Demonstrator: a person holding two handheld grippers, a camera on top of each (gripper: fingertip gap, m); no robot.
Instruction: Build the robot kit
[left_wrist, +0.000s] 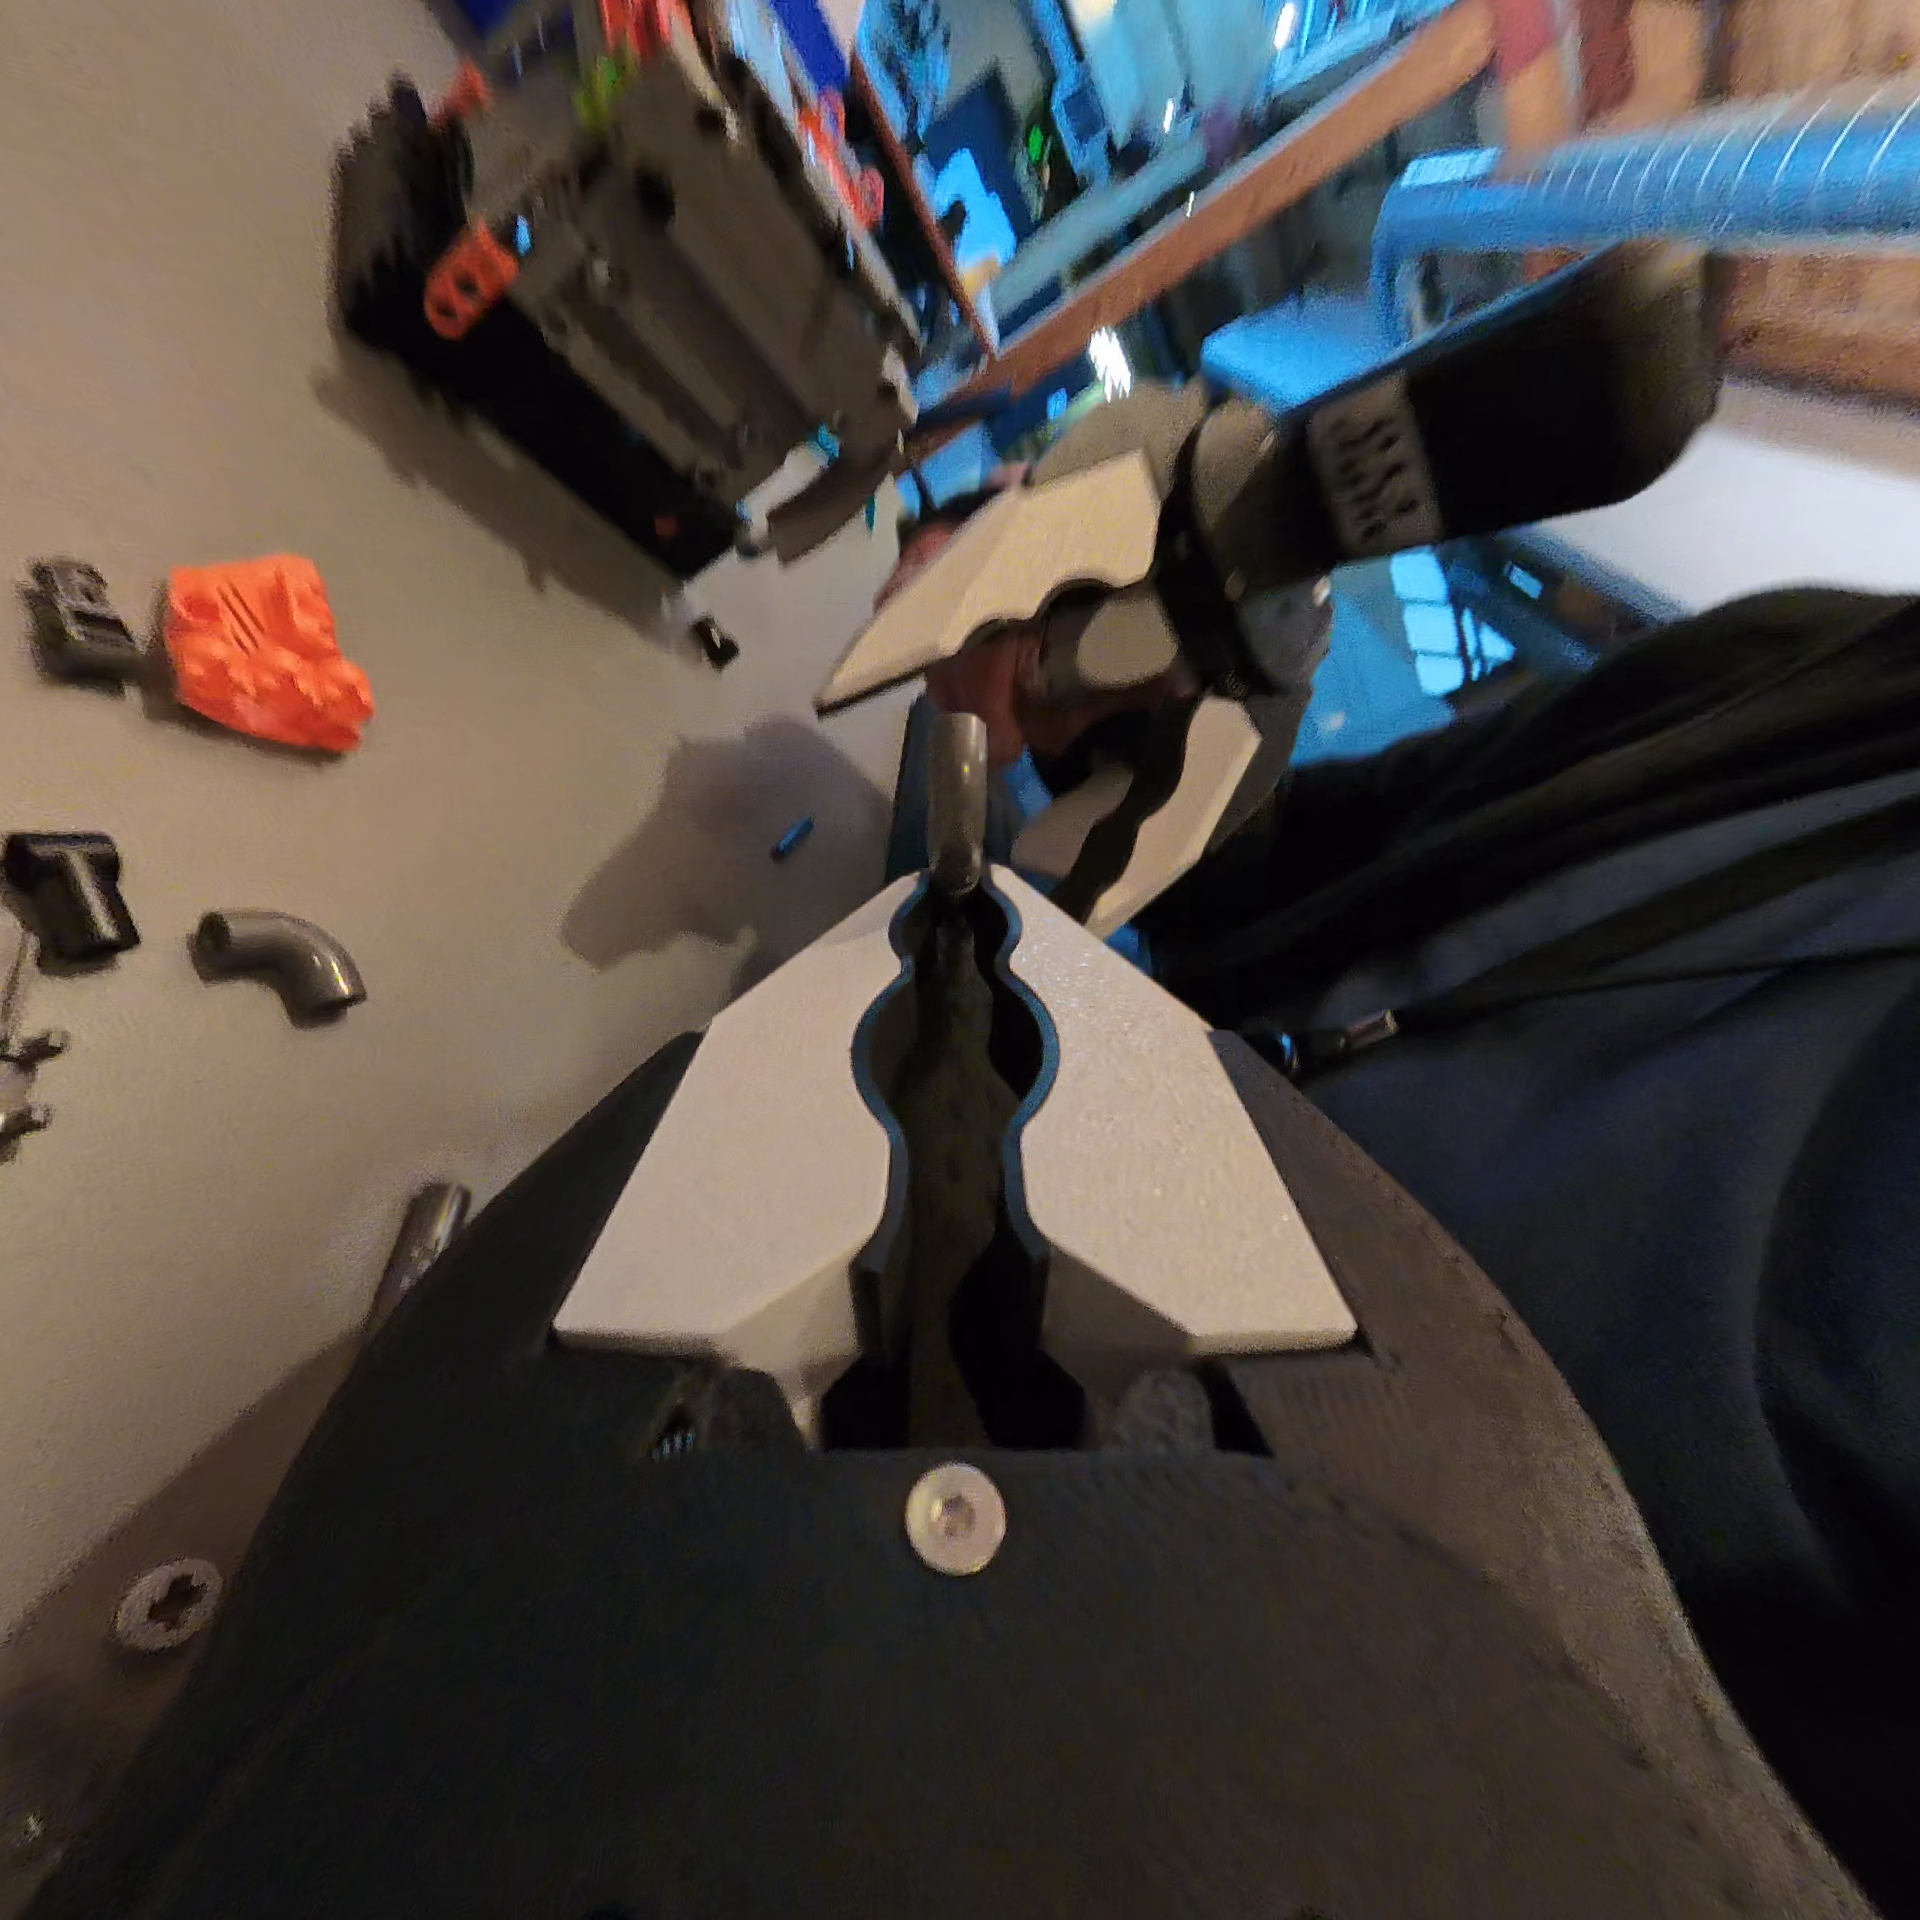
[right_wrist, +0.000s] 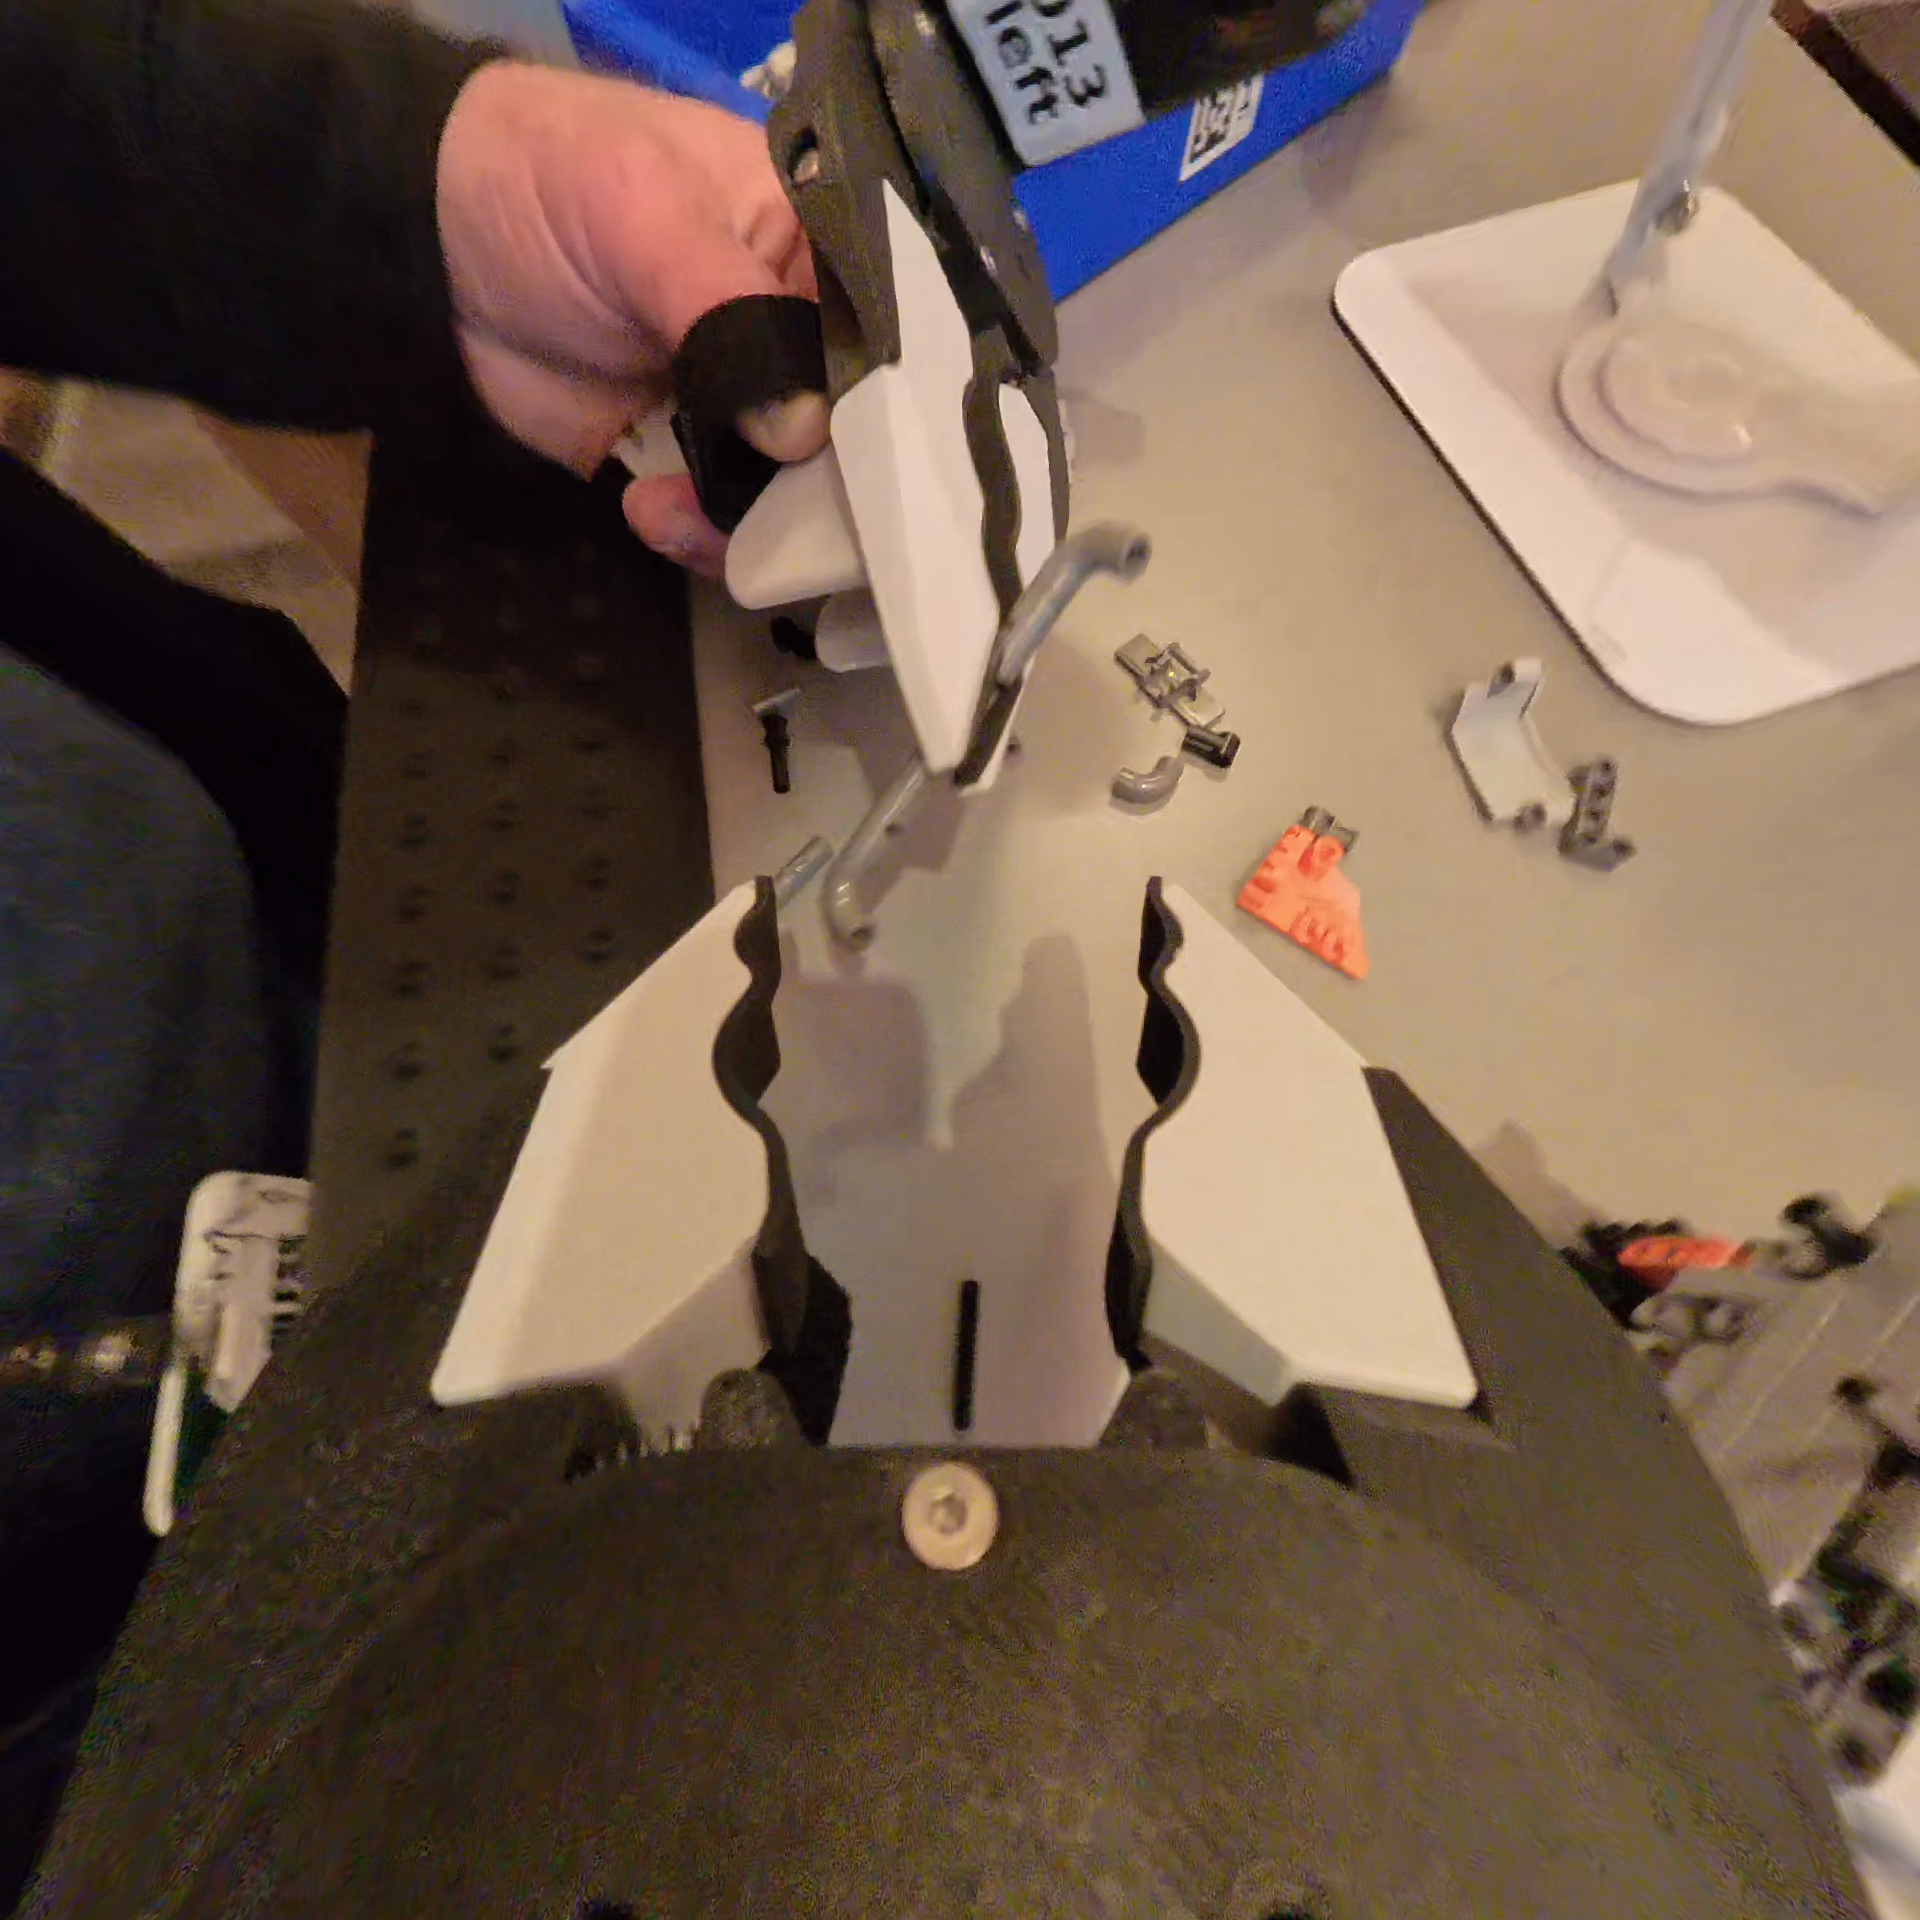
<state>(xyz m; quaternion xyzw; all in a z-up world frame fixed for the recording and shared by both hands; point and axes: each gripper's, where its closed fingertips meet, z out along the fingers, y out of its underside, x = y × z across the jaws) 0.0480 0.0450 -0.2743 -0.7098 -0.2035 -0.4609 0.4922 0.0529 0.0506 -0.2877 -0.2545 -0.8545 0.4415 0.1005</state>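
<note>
The left gripper (right_wrist: 982, 753) is clamped down tight on a grey bent rod (right_wrist: 1049, 592), jaws closed right onto it, and it's holding it up off the worktop (right_wrist: 1351, 1039) near the front edge. In the right wrist view the rod sticks out both ways from the fingers: the upper end hooks round into a short elbow, the lower end droops toward the worktop and curls into another little hook. In the left wrist view you only see a dark stub of the rod (left_wrist: 956, 810) poking out past the fingertips of the left gripper (left_wrist: 954, 894). A hand (right_wrist: 613, 270) in a black sleeve is gripping that tool's trigger. The right gripper (right_wrist: 956, 904) is wide open with nothing in it, hanging just short of the rod's lower hook; from the left wrist view it (left_wrist: 997, 748) sits just beyond the rod tip, fingers spread. Spread over the worktop past the rod: a small grey elbow (right_wrist: 1148, 781), a grey clip piece (right_wrist: 1169, 675), a black pin (right_wrist: 774, 727), an orange block (right_wrist: 1309, 909), and a pale grey bracket (right_wrist: 1501, 743) with a darker grey connector (right_wrist: 1590, 821) touching it. Toward the far right corner there's a white stand base (right_wrist: 1507, 468), and a blue bin (right_wrist: 1122, 197) along the far edge. A black perforated strip (right_wrist: 499, 831) runs along the front edge.
</note>
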